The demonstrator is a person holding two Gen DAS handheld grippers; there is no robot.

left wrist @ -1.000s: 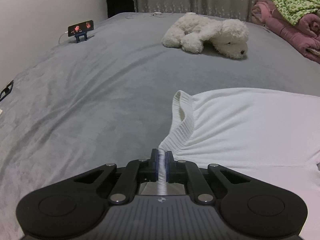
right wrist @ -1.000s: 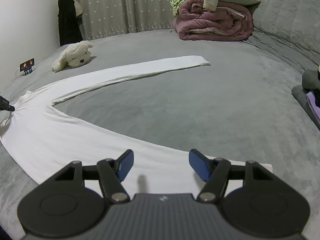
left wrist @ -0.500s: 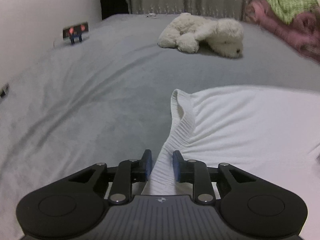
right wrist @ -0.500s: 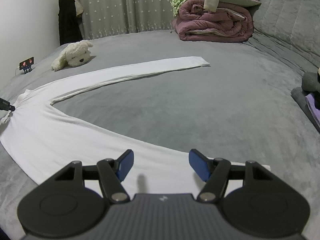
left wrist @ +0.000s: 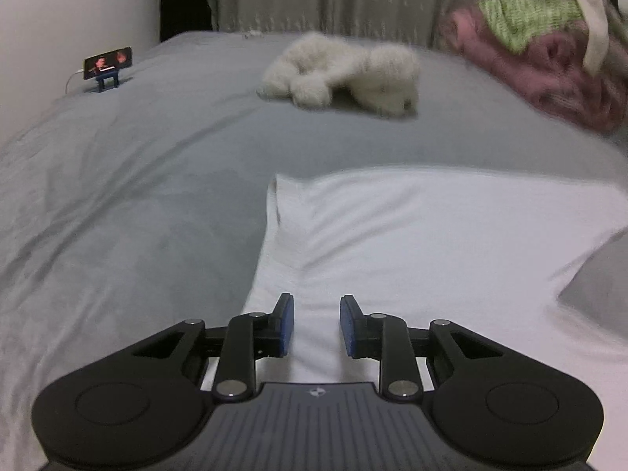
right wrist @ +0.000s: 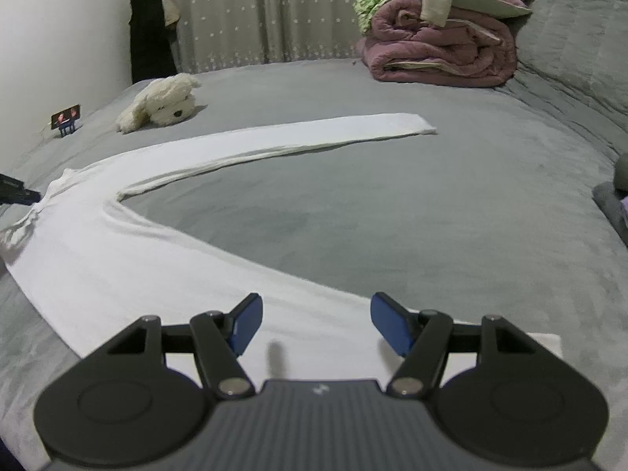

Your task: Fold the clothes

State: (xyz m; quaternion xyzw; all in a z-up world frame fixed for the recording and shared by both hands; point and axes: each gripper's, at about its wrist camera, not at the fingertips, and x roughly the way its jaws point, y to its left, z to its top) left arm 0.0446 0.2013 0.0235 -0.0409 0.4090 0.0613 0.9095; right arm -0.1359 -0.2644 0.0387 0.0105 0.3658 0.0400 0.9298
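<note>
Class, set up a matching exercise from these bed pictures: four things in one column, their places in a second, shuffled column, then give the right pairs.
1. white long-sleeved top
2. cream plush dog
3. small lit phone on a blue stand
4. rolled pink quilt

A. by the wall
B. far end, under green cloth
C. spread flat, sleeve stretched out
D. lying beyond the sleeve

Pairs: 1-C, 2-D, 3-A, 4-B

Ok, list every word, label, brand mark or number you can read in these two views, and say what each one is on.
No readable text in either view.
Left gripper: small pale logo mark on its body, a symbol, no letters.
Right gripper: the same kind of mark, no letters.
Phone on its stand: screen shows a picture; any writing is too small to read.
White shirt: no print or label visible.
</note>
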